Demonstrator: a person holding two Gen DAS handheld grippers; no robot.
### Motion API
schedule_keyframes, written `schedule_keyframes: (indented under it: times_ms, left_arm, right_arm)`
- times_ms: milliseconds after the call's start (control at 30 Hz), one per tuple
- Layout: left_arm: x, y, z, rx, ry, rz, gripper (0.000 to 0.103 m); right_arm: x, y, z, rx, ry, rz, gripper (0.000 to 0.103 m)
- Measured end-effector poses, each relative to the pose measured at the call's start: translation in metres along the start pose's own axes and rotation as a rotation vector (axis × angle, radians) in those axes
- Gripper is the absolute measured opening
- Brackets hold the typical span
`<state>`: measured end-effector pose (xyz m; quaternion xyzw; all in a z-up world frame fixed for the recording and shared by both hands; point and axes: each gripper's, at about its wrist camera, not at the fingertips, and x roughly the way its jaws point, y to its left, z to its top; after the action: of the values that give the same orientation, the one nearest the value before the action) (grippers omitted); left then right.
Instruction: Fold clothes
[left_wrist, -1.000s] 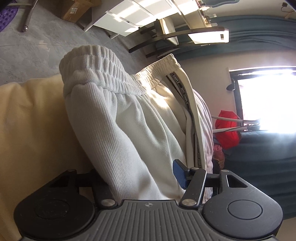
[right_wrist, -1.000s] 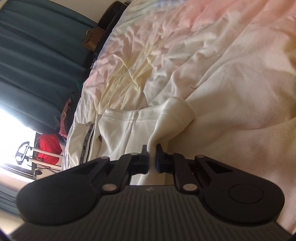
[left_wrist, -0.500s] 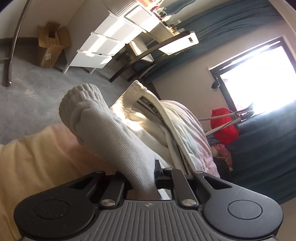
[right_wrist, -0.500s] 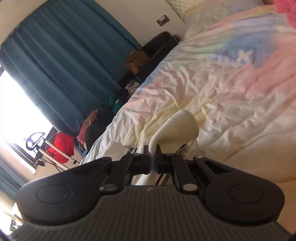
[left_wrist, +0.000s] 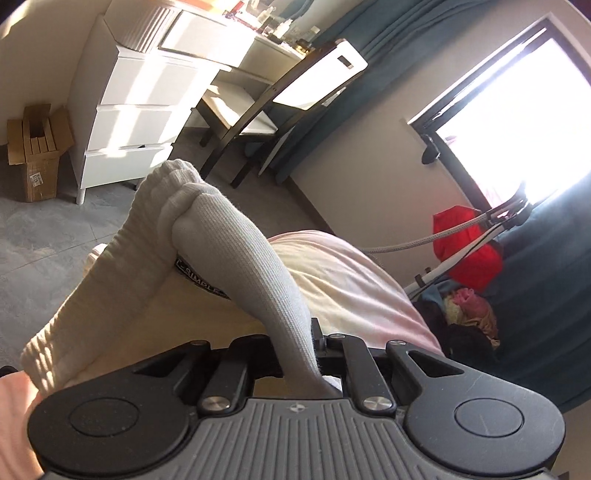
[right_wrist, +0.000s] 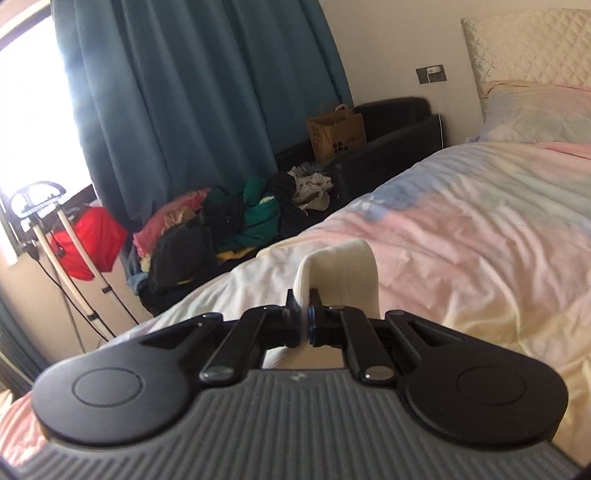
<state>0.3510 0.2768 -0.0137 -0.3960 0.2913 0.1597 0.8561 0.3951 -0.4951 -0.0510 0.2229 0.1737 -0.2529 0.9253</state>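
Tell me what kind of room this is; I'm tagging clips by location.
Most likely a bedroom: a made bed with pillow and padded headboard, plus a white chest of drawers and teal window curtains.

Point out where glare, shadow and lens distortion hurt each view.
Left wrist view: the window is blown out white, sun patches streak the dresser, and fisheye bends the room edges. Right wrist view: the window glares at far left, and the tongs sit in shadow.
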Motion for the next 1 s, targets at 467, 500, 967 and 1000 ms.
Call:
schedule_keyframes:
  times_ms: [467,500,967,1000]
  left_arm:
    - [0.067,0.013,-0.006,0.135,0.113,-0.005,0.062]
    - [0.061,0.013,-0.010,0.160,0.097,-0.029,0.071]
    - [-0.068,0.091,-0.094,-0.250,0.189,-0.252,0.087]
    - [-0.068,0.096,-0.095,-0.263,0.195,-0.257,0.087]
  right_arm:
    - [0.065,-0.005,-0.043,0.022,0.125,0.115,0.063]
    - [0.052,-0.009,-0.040,0.030,0.113,0.118,0.070]
    - [-0.105,-0.117,-0.093,0.523,0.190,0.289,0.070]
    - [-0.106,-0.121,-0.104,0.555,0.202,0.314,0.069]
